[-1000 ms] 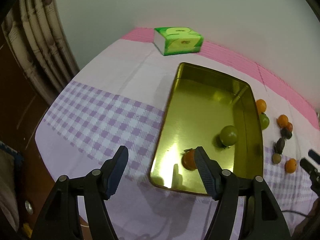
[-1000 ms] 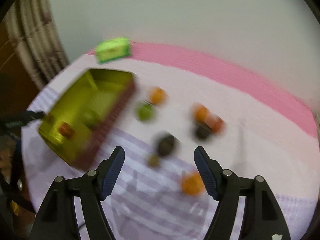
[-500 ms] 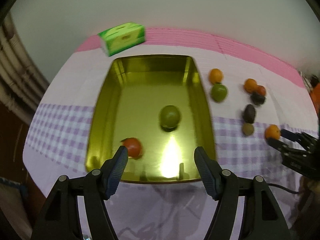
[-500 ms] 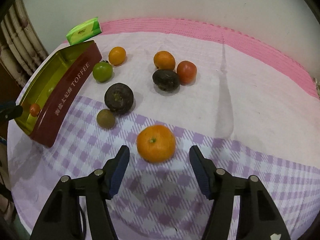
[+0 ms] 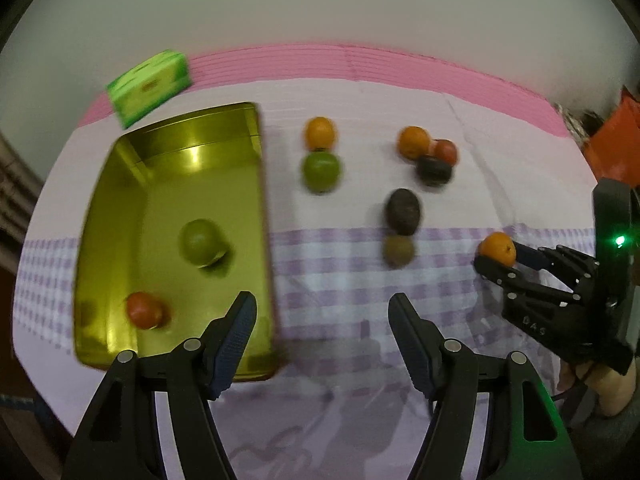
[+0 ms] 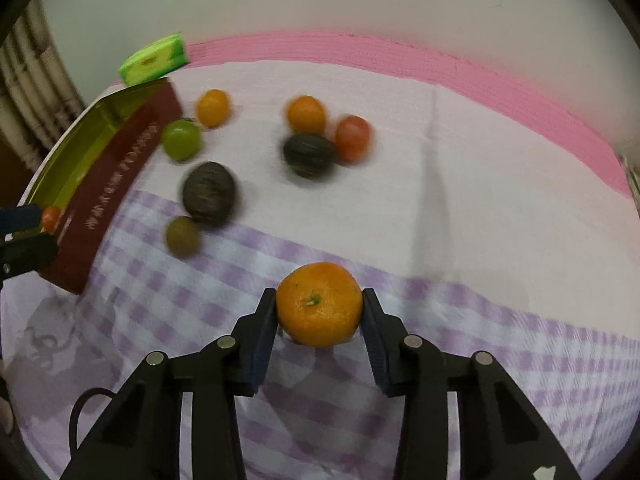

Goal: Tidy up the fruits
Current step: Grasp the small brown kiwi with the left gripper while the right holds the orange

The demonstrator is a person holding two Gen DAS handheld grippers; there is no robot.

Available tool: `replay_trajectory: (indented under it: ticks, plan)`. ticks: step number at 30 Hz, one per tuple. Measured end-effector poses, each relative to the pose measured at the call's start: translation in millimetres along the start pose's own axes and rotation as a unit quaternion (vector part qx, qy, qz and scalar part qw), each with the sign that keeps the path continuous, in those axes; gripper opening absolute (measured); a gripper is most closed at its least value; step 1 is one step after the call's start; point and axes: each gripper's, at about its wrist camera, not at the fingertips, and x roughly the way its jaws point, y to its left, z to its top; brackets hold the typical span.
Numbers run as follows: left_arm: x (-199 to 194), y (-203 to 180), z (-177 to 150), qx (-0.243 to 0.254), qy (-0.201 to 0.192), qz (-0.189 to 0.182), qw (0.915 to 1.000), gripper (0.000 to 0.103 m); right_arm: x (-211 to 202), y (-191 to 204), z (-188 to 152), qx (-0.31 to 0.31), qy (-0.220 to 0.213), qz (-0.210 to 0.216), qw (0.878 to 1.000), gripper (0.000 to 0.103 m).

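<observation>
My right gripper [image 6: 319,312] is shut on an orange [image 6: 319,309] on the checked cloth; it also shows in the left wrist view [image 5: 497,249]. My left gripper [image 5: 320,320] is open and empty beside the gold tin tray [image 5: 108,208], which holds a green fruit [image 5: 200,242] and a red tomato [image 5: 143,309]. Loose on the cloth lie a green fruit [image 6: 181,139], two oranges [image 6: 213,107] [image 6: 306,113], a red tomato [image 6: 352,137], two dark fruits [image 6: 209,192] [image 6: 309,154] and a small brown fruit [image 6: 182,237].
A green tissue box [image 5: 149,87] stands at the back left, behind the tray. The tray's red side wall [image 6: 116,184] faces the loose fruit. A pink band [image 6: 400,60] runs along the cloth's far edge by the wall.
My right gripper moved forward and closed on the nearest orange. My left gripper swung right, from over the tray to beside its right wall.
</observation>
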Motion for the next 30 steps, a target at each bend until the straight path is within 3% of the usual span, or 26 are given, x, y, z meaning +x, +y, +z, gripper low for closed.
replay_trajectory:
  ticks: [4,15,17,25,28,29,30]
  plan:
    - [15.8,-17.1,7.3,-0.001,0.011,-0.016,0.9998,0.069,-4.1,-14.5,-6.5,0.026,-0.006,0.000,1.000,0.038]
    - [55.3,-39.0,21.0,0.000,0.040,-0.026,0.9989,0.067,-4.0,-12.6,-8.8,0.027,-0.012,0.003,1.000,0.039]
    - [60.9,-40.2,23.0,-0.001,0.043,-0.029,0.9987,0.057,-3.9,-12.1,-8.9,0.028,-0.012,0.002,1.000,0.039]
    - [75.4,-43.5,30.8,-0.006,0.049,-0.038,0.9981,0.049,-2.6,-8.2,-6.0,0.023,-0.010,-0.004,1.000,0.039]
    - [78.8,-47.3,32.8,0.006,0.049,-0.021,0.9986,0.037,-2.1,-7.8,-6.0,0.021,-0.008,-0.006,1.000,0.039]
    - [78.7,-48.2,32.8,0.009,0.049,-0.025,0.9985,0.028,-1.8,-7.6,-5.8,0.021,-0.007,-0.007,1.000,0.039]
    - [78.2,-48.4,32.4,0.008,0.051,-0.031,0.9982,0.027,-1.7,-7.3,-5.8,0.020,-0.006,-0.008,1.000,0.039]
